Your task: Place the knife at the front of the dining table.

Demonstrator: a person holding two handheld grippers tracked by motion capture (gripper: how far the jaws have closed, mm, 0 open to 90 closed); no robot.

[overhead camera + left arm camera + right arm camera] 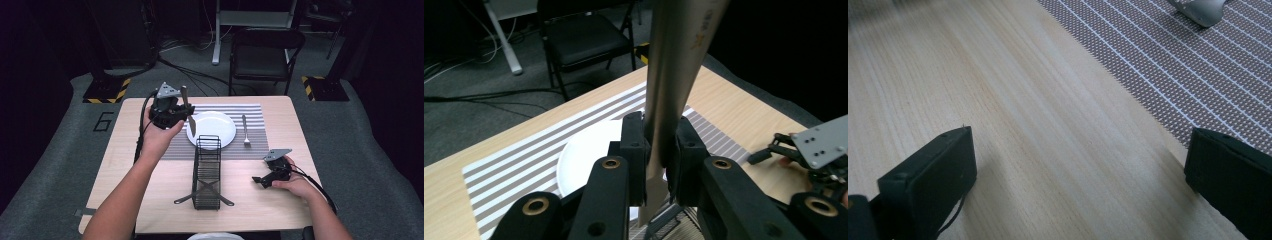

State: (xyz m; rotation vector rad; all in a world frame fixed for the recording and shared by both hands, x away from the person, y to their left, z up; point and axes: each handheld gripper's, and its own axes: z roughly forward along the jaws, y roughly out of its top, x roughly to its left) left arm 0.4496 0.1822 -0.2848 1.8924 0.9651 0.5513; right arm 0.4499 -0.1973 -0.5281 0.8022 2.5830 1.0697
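My left gripper (182, 116) is raised over the left edge of the white plate (225, 122) and is shut on a metal knife (188, 114). In the left gripper view the jaws clamp the knife (676, 65) upright, blade end down, above the plate (584, 155). A fork (245, 131) lies on the striped placemat (260, 112) right of the plate. My right gripper (260, 180) rests low on the table at the right, open with nothing between its jaws. Bare wood lies between them in the right gripper view (1080, 165), and the fork's handle end (1200, 10) is beyond.
A black wire rack (206, 172) stands in front of the plate, mid-table, between my two arms. The placemat's edge (1173, 65) runs just ahead of the right gripper. A folding chair (265, 52) stands beyond the far table edge.
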